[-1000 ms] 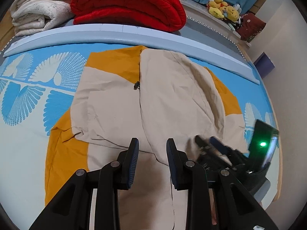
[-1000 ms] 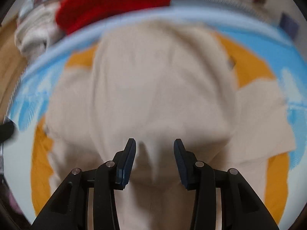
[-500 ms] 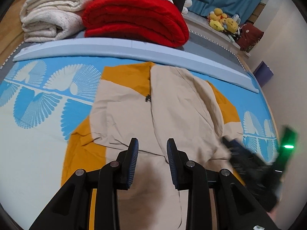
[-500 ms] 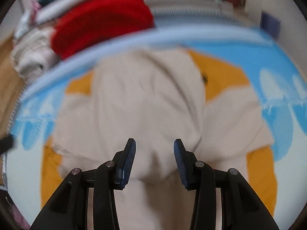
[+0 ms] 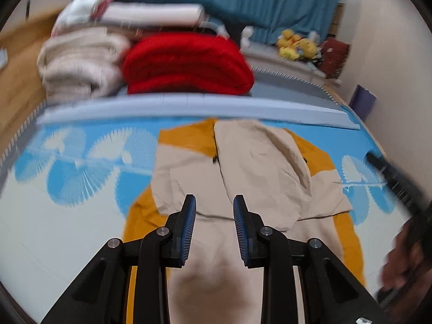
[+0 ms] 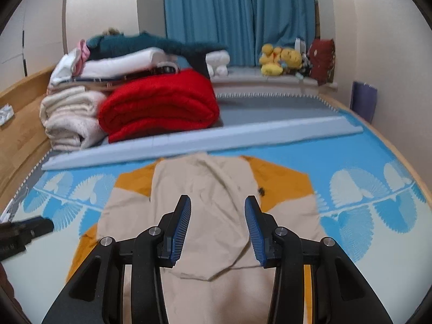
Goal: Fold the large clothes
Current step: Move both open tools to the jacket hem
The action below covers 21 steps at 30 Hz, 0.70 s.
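Observation:
A beige and orange jacket [image 5: 251,167] lies spread on the blue patterned bed cover [image 5: 81,159], its sleeves folded in over the body. In the right wrist view the same jacket [image 6: 210,210] fills the middle. My left gripper [image 5: 214,210] hangs open above the jacket's lower part, nothing between its blue pads. My right gripper [image 6: 217,210] is also open and empty, raised above the jacket. The right gripper shows blurred at the right edge of the left wrist view [image 5: 397,183]. The left gripper's tip peeks in at the left edge of the right wrist view [image 6: 24,229].
A folded red blanket [image 6: 159,110] and cream blankets [image 6: 73,118] are stacked beyond a pale blue bolster [image 6: 189,143]. Behind stand more folded linen, yellow plush toys [image 6: 280,59] and blue curtains [image 6: 237,13]. A wooden bed frame [image 6: 19,132] runs along the left.
Both grippers have risen and tilted up off the jacket, so more of the room beyond the bed shows. The right gripper has drawn back to the right in the left wrist view.

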### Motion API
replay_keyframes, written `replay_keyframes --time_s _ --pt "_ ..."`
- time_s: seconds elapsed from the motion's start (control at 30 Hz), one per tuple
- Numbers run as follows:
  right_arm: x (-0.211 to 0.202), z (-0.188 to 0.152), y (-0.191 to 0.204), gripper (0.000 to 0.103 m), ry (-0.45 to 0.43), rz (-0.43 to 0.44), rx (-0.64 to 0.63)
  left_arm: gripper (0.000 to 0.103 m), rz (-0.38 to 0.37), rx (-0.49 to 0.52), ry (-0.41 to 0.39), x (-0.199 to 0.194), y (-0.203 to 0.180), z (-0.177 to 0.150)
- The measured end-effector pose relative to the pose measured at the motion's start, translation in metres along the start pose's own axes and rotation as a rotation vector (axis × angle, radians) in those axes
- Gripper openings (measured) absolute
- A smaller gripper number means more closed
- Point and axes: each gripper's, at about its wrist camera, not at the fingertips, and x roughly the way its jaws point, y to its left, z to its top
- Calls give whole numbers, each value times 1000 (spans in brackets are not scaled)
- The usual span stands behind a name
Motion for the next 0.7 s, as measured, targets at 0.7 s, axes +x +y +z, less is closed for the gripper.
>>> replay_keyframes --time_s 0.7 --pt "-212 -157 -140 32 132 -112 192 16 50 86 67 -142 19 -207"
